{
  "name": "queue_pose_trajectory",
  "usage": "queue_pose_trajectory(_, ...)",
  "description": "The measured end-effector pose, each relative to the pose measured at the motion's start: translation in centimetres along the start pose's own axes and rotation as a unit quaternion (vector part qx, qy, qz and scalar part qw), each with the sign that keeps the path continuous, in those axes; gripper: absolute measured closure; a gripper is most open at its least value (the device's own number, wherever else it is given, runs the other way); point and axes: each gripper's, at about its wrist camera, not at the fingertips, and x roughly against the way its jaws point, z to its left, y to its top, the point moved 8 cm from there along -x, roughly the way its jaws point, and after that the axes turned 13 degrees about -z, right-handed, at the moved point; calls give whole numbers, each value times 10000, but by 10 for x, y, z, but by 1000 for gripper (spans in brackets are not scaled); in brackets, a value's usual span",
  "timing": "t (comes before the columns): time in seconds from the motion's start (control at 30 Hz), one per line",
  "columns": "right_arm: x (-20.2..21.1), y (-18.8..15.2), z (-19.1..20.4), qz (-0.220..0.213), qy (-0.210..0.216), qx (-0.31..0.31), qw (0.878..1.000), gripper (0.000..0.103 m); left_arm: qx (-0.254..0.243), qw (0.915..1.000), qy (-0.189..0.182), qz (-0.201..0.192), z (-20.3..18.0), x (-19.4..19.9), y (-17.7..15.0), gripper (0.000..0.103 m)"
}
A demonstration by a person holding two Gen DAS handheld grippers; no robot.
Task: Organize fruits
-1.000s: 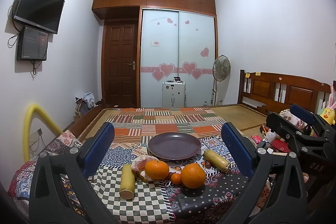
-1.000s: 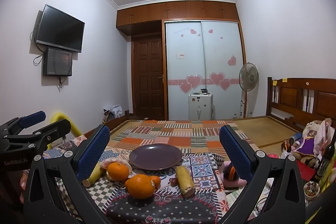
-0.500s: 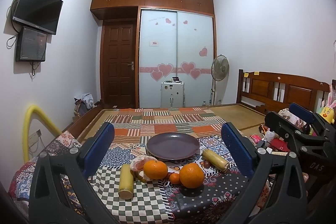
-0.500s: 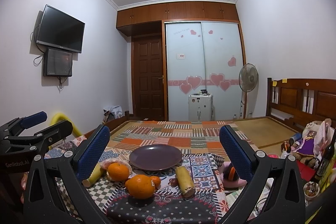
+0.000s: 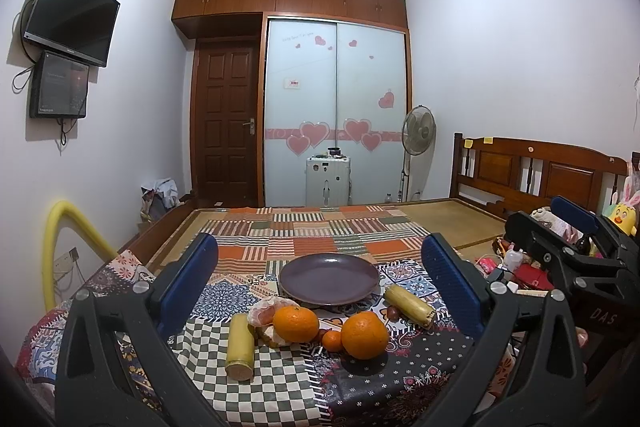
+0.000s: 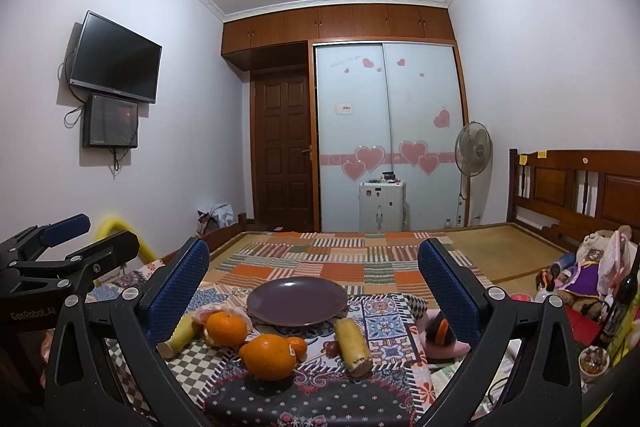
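My left gripper point(image 5: 320, 267) wide, holding nothing; my right gripper point(image 6: 314, 267) likewise wide, unladen; both short of plate point(image 5: 328, 279); plate bare on patchwork cloth point(image 5: 280, 383); two oranges point(image 5: 296, 323) just before plate, small mandarin point(image 5: 331, 340) between them; yellow cylinders point(image 5: 240, 347) flanking plate.

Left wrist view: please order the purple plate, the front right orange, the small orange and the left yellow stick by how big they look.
1. Purple plate, clearly largest.
2. Left yellow stick and front right orange: similar, so unranked.
3. Small orange, smallest.
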Motion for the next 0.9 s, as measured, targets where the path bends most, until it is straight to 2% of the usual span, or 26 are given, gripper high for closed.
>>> queue_pose_trajectory(0.9, -2, 2, 3, -19, 22, -19, 10000, 0, 29, 10000, -21, 0, 2, 1, 0, 0)
